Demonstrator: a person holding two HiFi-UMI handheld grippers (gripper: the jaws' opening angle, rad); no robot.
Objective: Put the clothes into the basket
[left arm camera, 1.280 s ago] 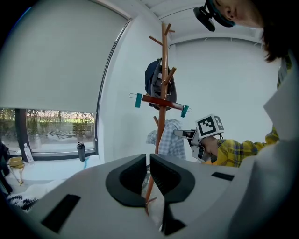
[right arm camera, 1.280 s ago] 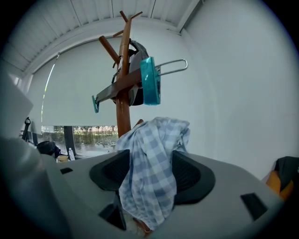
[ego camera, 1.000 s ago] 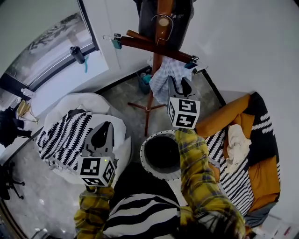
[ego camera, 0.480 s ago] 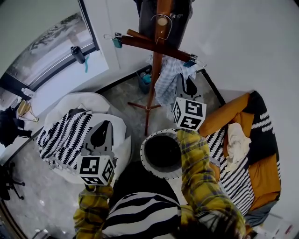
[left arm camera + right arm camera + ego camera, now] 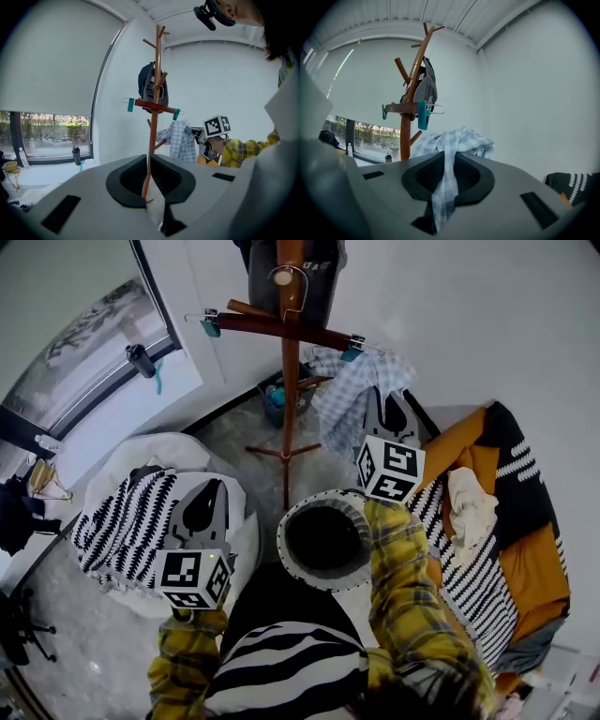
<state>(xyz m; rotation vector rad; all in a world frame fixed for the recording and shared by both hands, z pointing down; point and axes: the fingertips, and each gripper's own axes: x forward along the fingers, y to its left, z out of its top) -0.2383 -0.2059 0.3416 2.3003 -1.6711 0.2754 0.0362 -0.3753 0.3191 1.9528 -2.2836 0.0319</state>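
The task's thing at hand is a blue-and-white checked shirt (image 5: pixel 352 395), hanging bunched off the right end of a wooden coat stand (image 5: pixel 287 381), near a teal clip (image 5: pixel 354 343) on the stand's crossbar. Whether that clip grips the cloth cannot be told. The right claw (image 5: pixel 449 158) has just been closing, and in the right gripper view a fold of the shirt runs down between its pads, so it is clamped on the fabric. The left claw (image 5: pixel 204 501) hangs apart over a white beanbag (image 5: pixel 150 451) with a striped throw, its jaws drawn almost together with nothing between them.

The basket (image 5: pixel 319 583), round and dark inside, stands on the floor just below the right forearm, between the beanbag and an orange sofa (image 5: pixel 539 577). A cream garment (image 5: pixel 469 507) lies on that sofa.

The shirt looks thin, light and wholly limp. It will offer no stiffness, will drape and trail under the claw, and should not slip easily from a pinch on a doubled fold. The present hold on a gathered strip seems sound. The likely trouble is snagging: if the clip or a peg keeps a corner, a pull could tug the stand. Lifting up and away first, then lowering over the basket so the trailing tail falls inside the rim, looks the sensible course.
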